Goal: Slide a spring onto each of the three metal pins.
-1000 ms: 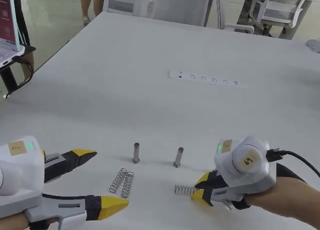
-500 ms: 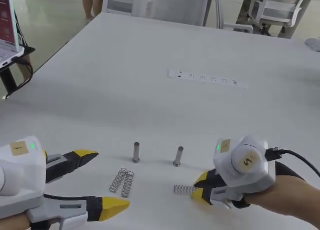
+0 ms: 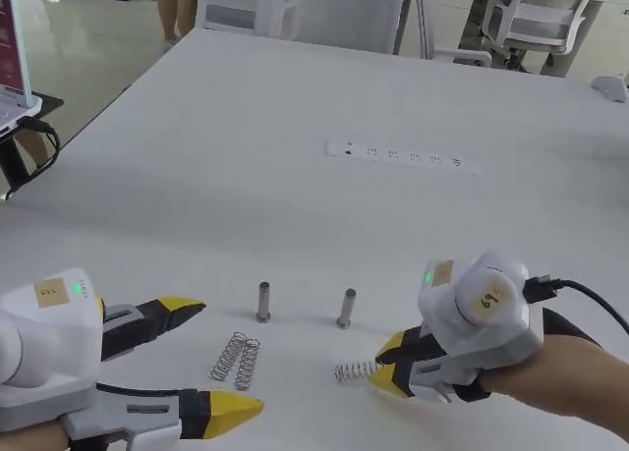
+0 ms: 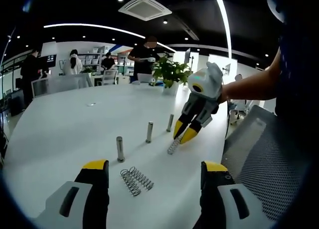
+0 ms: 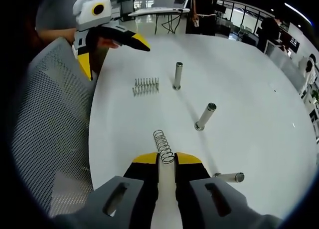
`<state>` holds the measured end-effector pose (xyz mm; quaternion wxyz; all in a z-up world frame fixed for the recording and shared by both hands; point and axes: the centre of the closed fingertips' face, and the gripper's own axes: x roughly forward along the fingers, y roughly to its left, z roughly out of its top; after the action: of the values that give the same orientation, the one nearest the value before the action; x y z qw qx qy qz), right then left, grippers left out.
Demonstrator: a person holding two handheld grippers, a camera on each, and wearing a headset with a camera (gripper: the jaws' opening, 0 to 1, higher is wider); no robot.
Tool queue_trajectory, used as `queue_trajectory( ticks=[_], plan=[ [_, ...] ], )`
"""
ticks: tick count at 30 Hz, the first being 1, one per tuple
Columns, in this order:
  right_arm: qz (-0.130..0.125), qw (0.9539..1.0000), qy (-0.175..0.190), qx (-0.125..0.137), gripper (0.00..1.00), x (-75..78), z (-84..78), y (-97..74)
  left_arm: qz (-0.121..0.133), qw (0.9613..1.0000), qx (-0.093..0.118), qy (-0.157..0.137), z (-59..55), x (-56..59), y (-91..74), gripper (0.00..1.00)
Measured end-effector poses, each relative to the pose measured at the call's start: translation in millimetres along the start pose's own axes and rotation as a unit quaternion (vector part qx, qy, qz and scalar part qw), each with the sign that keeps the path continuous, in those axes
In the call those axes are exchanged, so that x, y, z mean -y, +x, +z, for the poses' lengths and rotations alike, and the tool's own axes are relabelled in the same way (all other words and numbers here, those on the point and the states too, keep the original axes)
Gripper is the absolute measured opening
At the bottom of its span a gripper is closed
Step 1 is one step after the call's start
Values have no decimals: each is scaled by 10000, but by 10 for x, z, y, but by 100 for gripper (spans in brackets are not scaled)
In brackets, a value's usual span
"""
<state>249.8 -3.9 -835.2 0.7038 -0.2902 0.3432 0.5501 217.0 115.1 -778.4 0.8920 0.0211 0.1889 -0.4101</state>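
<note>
The square tan sticker on the white body of the left gripper carries print too small to read; the round tan sticker on the right gripper bears two dark digits that I cannot make out for certain; a smaller square label beside its green light is just as illegible.

The right gripper's yellow-tipped jaws are pressed together on one end of a thin coiled steel spring; the free end juts out to the left, low over the white table; whether it touches the top I cannot tell. The left gripper sits at the near left, jaws spread wide with nothing between them; just beyond its tips two loose steel springs lie side by side on the table, touching.

Three short grey metal pins stand in a row beyond the loose springs, all bare; in the head view two of them show upright and the third is hidden behind the right gripper; the right gripper view has it just right of the jaws.

Far across the table lies a long white power strip, its markings a blur; at the far left a red panel is cut off by the edge, its writing unreadable.
</note>
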Motion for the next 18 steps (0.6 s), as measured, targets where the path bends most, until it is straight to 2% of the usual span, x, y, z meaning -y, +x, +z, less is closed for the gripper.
queue_trajectory(
  ticks=[11, 18],
  plan=[
    [64, 9999, -77, 20, 9, -27, 97, -72, -288, 9994, -61, 208, 54, 79, 137, 66],
    [194, 9996, -112, 148, 9, -98, 244, -132, -456, 9983, -88, 347, 64, 107, 201, 57]
  ],
)
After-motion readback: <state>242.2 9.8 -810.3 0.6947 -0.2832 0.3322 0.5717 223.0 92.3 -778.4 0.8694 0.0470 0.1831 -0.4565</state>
